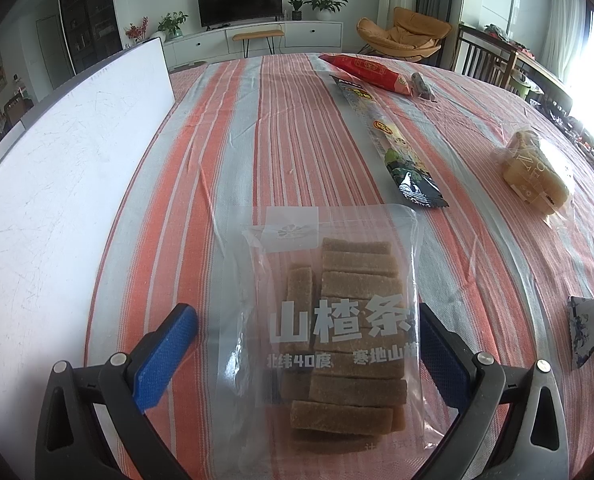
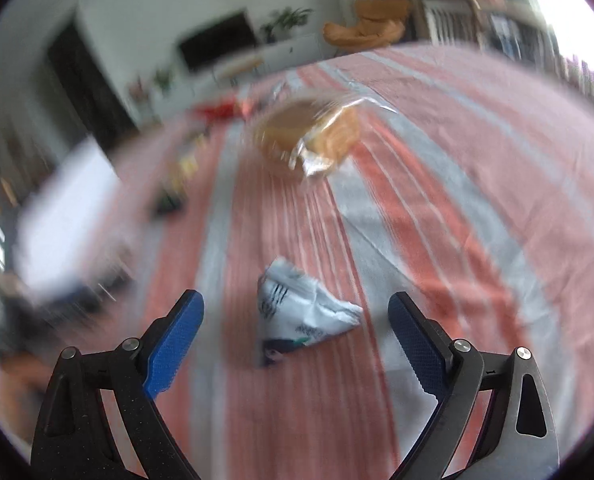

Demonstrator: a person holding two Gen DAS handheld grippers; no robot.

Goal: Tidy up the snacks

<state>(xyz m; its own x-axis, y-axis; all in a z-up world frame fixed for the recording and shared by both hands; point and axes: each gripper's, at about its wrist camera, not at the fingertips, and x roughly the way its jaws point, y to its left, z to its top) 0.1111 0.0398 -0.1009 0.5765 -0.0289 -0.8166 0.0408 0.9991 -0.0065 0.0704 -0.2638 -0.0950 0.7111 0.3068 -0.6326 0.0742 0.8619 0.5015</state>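
A clear bag of brown hawthorn strips (image 1: 329, 328) lies flat on the striped tablecloth (image 1: 281, 128), between the spread blue pads of my left gripper (image 1: 307, 336), which is open; the right pad touches the bag's edge. In the blurred right wrist view my right gripper (image 2: 297, 320) is open above a small white triangular packet (image 2: 301, 312), which lies between the fingers without contact. Beyond it sits a bagged round bread (image 2: 309, 136). The same bread (image 1: 537, 172) shows at the right in the left wrist view, with a long dark stick snack (image 1: 393, 140) and a red packet (image 1: 367, 70) farther back.
A white board or tray (image 1: 69, 168) runs along the left side of the table. A small dark wrapped item (image 1: 421, 85) lies by the red packet. A blue-and-white packet corner (image 1: 583, 332) shows at the right edge. Chairs and a TV cabinet stand behind the table.
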